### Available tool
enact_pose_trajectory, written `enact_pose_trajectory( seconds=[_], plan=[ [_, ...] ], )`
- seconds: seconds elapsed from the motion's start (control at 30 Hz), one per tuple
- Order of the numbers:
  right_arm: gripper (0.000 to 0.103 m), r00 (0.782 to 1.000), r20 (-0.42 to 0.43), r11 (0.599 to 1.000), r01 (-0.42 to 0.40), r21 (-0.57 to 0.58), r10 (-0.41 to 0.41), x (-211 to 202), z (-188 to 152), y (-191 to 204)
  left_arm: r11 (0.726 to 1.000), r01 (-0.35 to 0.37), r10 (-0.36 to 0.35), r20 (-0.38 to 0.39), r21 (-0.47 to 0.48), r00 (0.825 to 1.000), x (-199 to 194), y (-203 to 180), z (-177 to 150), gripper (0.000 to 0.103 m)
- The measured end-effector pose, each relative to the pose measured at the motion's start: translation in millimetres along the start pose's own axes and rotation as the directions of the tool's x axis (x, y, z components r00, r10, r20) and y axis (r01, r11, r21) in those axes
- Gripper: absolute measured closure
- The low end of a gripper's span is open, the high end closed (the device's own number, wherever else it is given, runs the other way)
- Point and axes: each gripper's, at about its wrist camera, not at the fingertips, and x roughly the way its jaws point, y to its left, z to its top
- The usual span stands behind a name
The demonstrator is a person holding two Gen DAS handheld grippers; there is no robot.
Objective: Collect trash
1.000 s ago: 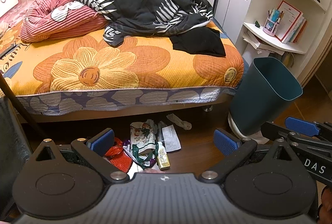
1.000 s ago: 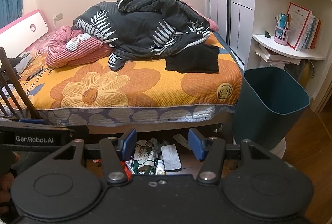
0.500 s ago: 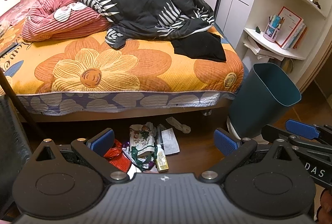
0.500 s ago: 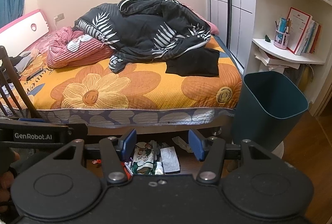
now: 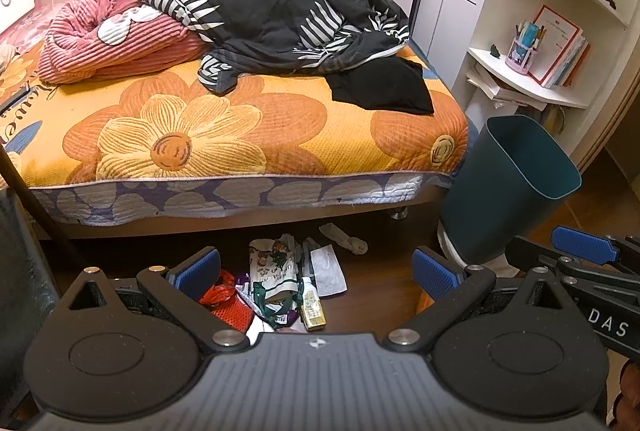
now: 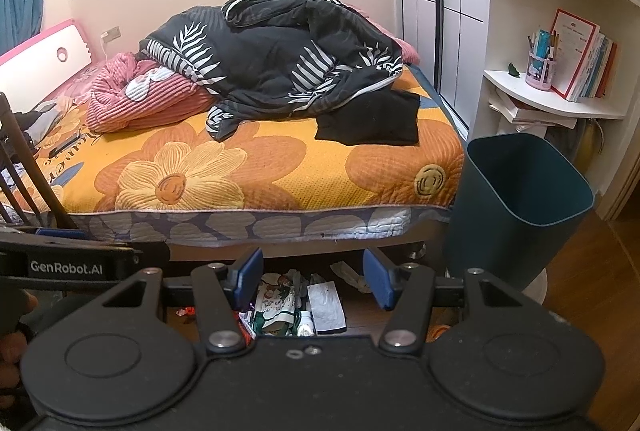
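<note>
The left tool (image 5: 316,269) hangs with its blue pads spread wide and nothing between them. Seen from the left wrist, the trash pile (image 5: 280,283) lies on the wooden floor (image 5: 380,295) straight ahead at twelve o'clock, inside the gap between the pads but below them and untouched: a red mesh bag (image 5: 226,305) close to the left pad at ten o'clock, a printed packet (image 5: 274,263) in the middle, a small yellow carton (image 5: 311,309) and a white wrapper (image 5: 328,265) just beside it. A crumpled white scrap (image 5: 344,237) lies apart near the bed's (image 5: 240,135) edge at one o'clock. The teal bin (image 5: 508,187) stands upright at two o'clock, beyond the right pad.

The right tool (image 6: 313,277) is also open, less widely, and empty; in its view the same pile (image 6: 296,305) shows between its pads at twelve o'clock, with the bin (image 6: 516,207) at two o'clock.
</note>
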Motion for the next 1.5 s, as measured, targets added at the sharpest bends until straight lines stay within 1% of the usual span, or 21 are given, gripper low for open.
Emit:
enact_pose_trajectory(
  seconds=[0.37, 0.53, 0.67, 0.83, 0.93, 1.03, 1.1, 1.17, 1.27, 1.33, 1.43, 1.5],
  plan=[
    [0.047, 1.000, -0.027, 1.000, 0.005, -0.002, -0.005, 12, -1, 1, 1.000, 0.007, -0.007, -0.027, 0.006, 1.000, 11, 1, -1, 0.000],
    [0.047, 0.998, -0.055, 1.000, 0.011, -0.012, -0.012, 25, 0, 1, 1.000, 0.012, -0.012, -0.046, -0.004, 0.999, 22, 6, 1, 0.000],
    [0.047, 0.998, -0.060, 0.999, 0.011, -0.040, -0.013, 42, 5, -2, 1.000, -0.003, 0.002, -0.044, -0.018, 0.999, 36, 13, 5, 0.000],
    [0.047, 0.997, -0.070, 0.999, 0.021, -0.045, -0.024, 79, 15, -20, 0.996, -0.041, 0.035, -0.069, -0.078, 0.997, 69, 36, 16, 0.000],
    [0.047, 0.996, -0.078, 0.997, 0.033, -0.072, -0.039, 112, 24, -32, 0.991, -0.080, 0.072, -0.077, -0.105, 0.994, 93, 55, 23, 0.000],
    [0.047, 0.993, -0.112, 0.999, 0.029, -0.046, -0.034, 149, 29, -47, 0.981, -0.125, 0.110, -0.106, -0.147, 0.988, 121, 77, 29, 0.000],
    [0.047, 0.988, -0.154, 0.999, 0.024, -0.021, -0.027, 177, 30, -56, 0.975, -0.140, 0.118, -0.137, -0.171, 0.984, 144, 89, 31, 0.000],
    [0.047, 0.982, -0.189, 1.000, 0.007, -0.017, -0.010, 203, 27, -61, 0.972, -0.154, 0.121, -0.179, -0.179, 0.976, 169, 96, 29, 0.000],
    [0.047, 0.971, -0.238, 0.999, -0.022, -0.044, 0.011, 242, 19, -62, 0.971, -0.160, 0.113, -0.251, -0.179, 0.961, 205, 97, 20, 0.000],
    [0.047, 0.961, -0.277, 0.998, -0.041, -0.051, 0.026, 266, 10, -60, 0.970, -0.164, 0.102, -0.315, -0.177, 0.944, 231, 93, 10, 0.000],
    [0.047, 0.941, -0.333, 0.996, -0.075, -0.057, 0.052, 305, -3, -59, 0.968, -0.162, 0.071, -0.407, -0.193, 0.911, 272, 86, -6, 0.000],
    [0.047, 0.929, -0.365, 0.993, -0.095, -0.073, 0.062, 332, -12, -57, 0.960, -0.182, 0.059, -0.481, -0.214, 0.875, 303, 81, -21, 0.000]
  ],
)
